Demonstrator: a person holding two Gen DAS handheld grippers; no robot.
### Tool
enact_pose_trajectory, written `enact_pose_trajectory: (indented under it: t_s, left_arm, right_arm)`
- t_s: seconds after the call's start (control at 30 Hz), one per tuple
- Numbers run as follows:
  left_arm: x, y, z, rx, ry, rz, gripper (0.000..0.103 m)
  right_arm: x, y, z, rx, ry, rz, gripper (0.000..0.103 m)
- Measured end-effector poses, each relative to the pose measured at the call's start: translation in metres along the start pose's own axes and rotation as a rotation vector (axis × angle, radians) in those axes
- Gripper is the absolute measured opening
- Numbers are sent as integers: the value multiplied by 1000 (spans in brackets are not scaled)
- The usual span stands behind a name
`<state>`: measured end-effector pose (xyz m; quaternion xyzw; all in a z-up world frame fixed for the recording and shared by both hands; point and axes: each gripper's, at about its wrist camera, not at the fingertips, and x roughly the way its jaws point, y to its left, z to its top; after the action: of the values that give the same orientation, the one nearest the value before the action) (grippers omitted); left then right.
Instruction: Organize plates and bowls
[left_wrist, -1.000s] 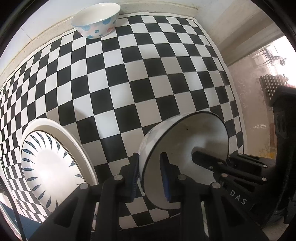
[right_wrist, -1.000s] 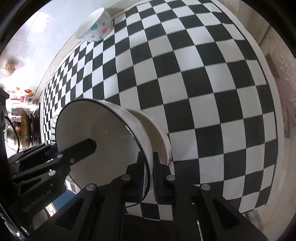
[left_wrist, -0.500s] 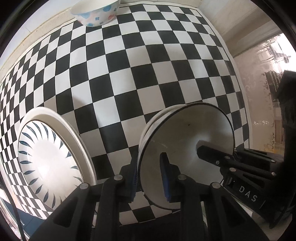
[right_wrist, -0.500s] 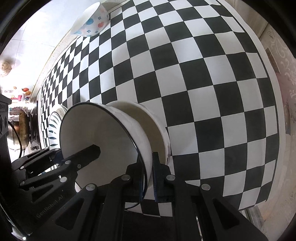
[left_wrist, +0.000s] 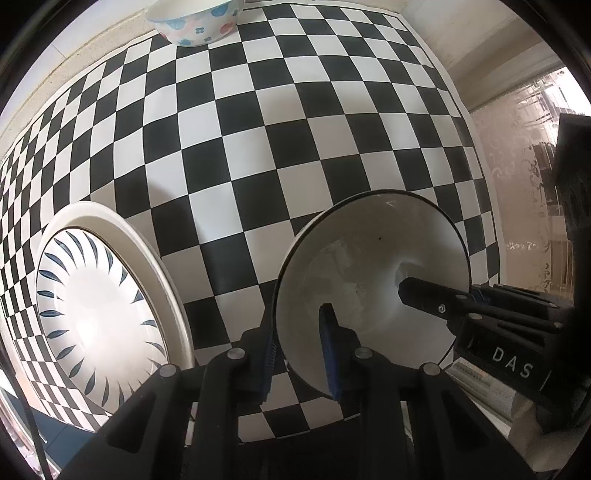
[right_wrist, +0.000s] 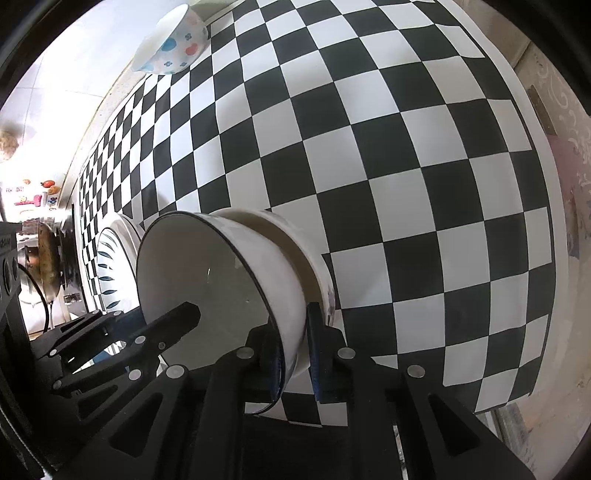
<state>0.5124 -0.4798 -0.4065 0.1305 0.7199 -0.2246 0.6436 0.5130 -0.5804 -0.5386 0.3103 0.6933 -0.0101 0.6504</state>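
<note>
A white bowl (left_wrist: 354, 266) with a thin dark rim sits nested in a second white bowl (right_wrist: 322, 269) on the checkered cloth (left_wrist: 229, 147). My left gripper (left_wrist: 299, 317) is shut on its near rim, one blue pad inside and one outside. From the opposite side, my right gripper (right_wrist: 295, 321) straddles the bowl's wall (right_wrist: 293, 343). Its jaws are opening, and the wall still fills the gap between the pads. The right gripper's finger (left_wrist: 432, 299) shows inside the bowl in the left wrist view. A leaf-patterned plate (left_wrist: 96, 306) lies to the left.
A floral bowl (left_wrist: 195, 22) with blue and red spots stands at the cloth's far edge by the wall. The cloth's right edge (right_wrist: 543, 221) borders a patterned surface. A stove with a pan (right_wrist: 48, 254) stands beyond the plate.
The white bowl has settled lower and more level into the bowl beneath it. The right gripper's pads have parted slightly. The left grip is unchanged.
</note>
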Motion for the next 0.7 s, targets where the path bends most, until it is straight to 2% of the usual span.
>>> enact_pose_trajectory:
  t_s: [0.43, 0.5, 0.7]
  left_arm:
    - [-10, 8, -3, -27, 9, -31, 21]
    - [-11, 9, -2, -33, 9, -33, 21]
    - [-19, 12, 0, -37, -6, -37, 21]
  right_arm:
    - [-12, -4, -2, 23, 28, 31, 23]
    - [-17, -5, -3, 28, 31, 37, 26]
    - [-42, -13, -4, 33, 11, 45, 26]
